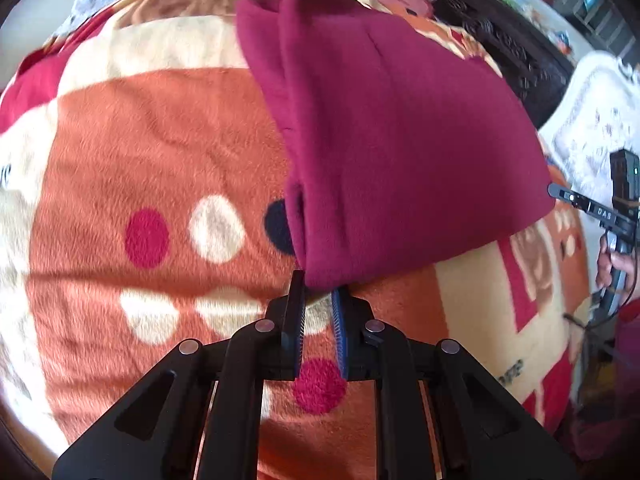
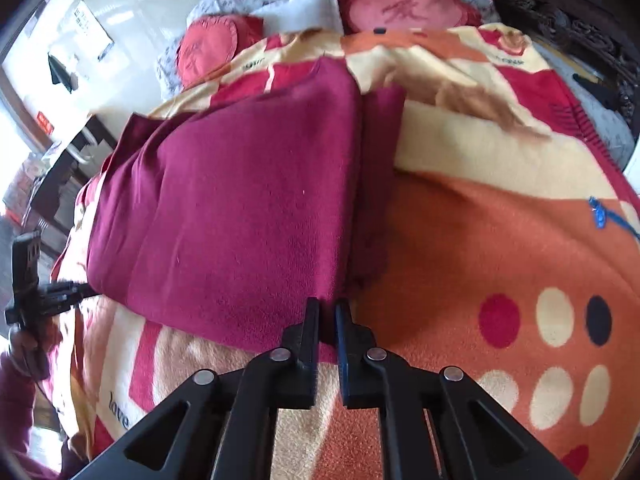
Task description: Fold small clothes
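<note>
A maroon fleece garment (image 1: pixel 400 140) lies on an orange, cream and red blanket (image 1: pixel 160 160), with one side folded over along a lengthwise crease. My left gripper (image 1: pixel 319 290) is shut on its near corner, and the cloth is pinched between the blue-padded fingers. In the right wrist view the same garment (image 2: pixel 240 200) spreads up and to the left. My right gripper (image 2: pixel 328 310) is shut on its other near corner. Each gripper also shows in the other's view: the right gripper (image 1: pixel 560 194) at the garment's right edge, the left gripper (image 2: pixel 80 290) at its left edge.
The blanket (image 2: pixel 480 220) covers a bed. Two red heart-shaped cushions (image 2: pixel 404 10) lie at its head by flowered bedding. A dark carved wooden frame (image 1: pixel 504 48) runs along one side. A person's hand (image 1: pixel 612 264) holds the right tool, and a white patterned quilt (image 1: pixel 592 120) lies beyond it.
</note>
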The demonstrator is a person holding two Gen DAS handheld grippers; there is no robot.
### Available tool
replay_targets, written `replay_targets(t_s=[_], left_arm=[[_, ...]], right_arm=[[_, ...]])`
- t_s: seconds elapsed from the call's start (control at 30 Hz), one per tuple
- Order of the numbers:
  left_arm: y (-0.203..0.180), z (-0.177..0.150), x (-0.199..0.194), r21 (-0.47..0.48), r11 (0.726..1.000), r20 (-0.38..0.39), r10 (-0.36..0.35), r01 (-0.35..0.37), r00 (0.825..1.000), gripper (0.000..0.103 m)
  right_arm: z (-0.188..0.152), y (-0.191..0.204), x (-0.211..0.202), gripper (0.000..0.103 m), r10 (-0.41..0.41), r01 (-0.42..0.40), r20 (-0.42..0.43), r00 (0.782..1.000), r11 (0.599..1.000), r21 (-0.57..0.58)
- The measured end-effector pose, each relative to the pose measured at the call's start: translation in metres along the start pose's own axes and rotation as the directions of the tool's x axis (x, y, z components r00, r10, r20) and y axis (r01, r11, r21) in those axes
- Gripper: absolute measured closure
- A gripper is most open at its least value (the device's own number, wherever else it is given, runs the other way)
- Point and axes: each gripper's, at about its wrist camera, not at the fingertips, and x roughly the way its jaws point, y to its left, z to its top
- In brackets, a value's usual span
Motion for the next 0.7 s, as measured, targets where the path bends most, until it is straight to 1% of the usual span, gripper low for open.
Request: replay_targets(t_s=[0.03,0.1,0.13,0.17,0.2,0.23,0.3,0.37,0.4,0.43,0.47,0.53,0.63,0.7], left_arm=[[0.003,0.000,-0.004,-0.017,1.000,-0.007,-0.009,0.009,1.000,0.091],[0.003,0.000,-0.015,-0.024,1.000,0.002,-0.016,0.016,1.000,0.091],[0.001,0.000,-0.021,-0.017,1.000,0.011,-0.014,0.014,1.000,0.091],[-0.001,0.000,-0.027,-0.007,1.000,0.021,-0.006,0.006,1.000,0.091],[-0.002,0.001,-0.032,-0.003,1.000,0.030,-0.003,0.004,1.000,0.091],[-0.002,0.001,-0.039,-0.001,1.000,0.039,0.000,0.000,0.999,0.091],[-0.006,0.004,-0.046,-0.003,1.000,0.057,-0.001,0.001,0.998,0.091],[-0.008,0.008,-0.051,-0.008,1.000,0.073,-0.001,0.002,0.997,0.080],[-0.009,0.009,-0.053,-0.011,1.000,0.081,-0.012,0.012,0.997,0.069],[-0.012,0.011,-0.053,-0.013,0.999,0.090,-0.030,0.031,0.996,0.062],[-0.014,0.016,-0.052,-0.014,0.999,0.095,-0.037,0.039,0.995,0.061],[-0.018,0.022,-0.047,-0.018,0.999,0.101,-0.025,0.027,0.995,0.061],[-0.021,0.031,-0.035,-0.030,0.999,0.104,0.025,-0.022,0.994,0.061],[-0.021,0.037,-0.024,-0.050,0.998,0.098,0.040,-0.036,0.994,0.061]], right_arm=[[0.004,0.001,-0.007,0.092,-0.013,0.013,0.015,1.000,1.000,-0.001],[0.011,0.007,-0.024,0.086,-0.076,0.077,0.056,0.996,0.997,-0.016],[0.015,0.011,-0.032,0.081,-0.081,0.083,0.078,0.994,0.996,-0.024],[0.022,0.017,-0.043,0.076,-0.060,0.064,0.111,0.992,0.998,-0.030],[0.027,0.021,-0.049,0.060,-0.038,0.042,0.130,0.991,0.999,-0.029],[0.033,0.028,-0.054,0.048,0.001,0.004,0.150,0.989,1.000,-0.029],[0.046,0.044,-0.054,0.048,0.098,-0.092,0.158,0.983,0.995,-0.047],[0.061,0.069,-0.042,0.048,0.177,-0.168,0.134,0.975,0.983,-0.079],[0.068,0.081,-0.034,0.048,0.201,-0.189,0.126,0.971,0.977,-0.100],[0.076,0.097,-0.025,0.050,0.216,-0.200,0.121,0.969,0.971,-0.131],[0.083,0.112,-0.015,0.052,0.219,-0.199,0.114,0.969,0.966,-0.166],[0.095,0.140,0.007,0.062,0.221,-0.197,0.087,0.971,0.954,-0.226],[0.117,0.177,0.036,0.062,0.253,-0.230,0.054,0.966,0.935,-0.270],[0.127,0.197,0.053,0.062,0.252,-0.229,0.039,0.967,0.927,-0.297]])
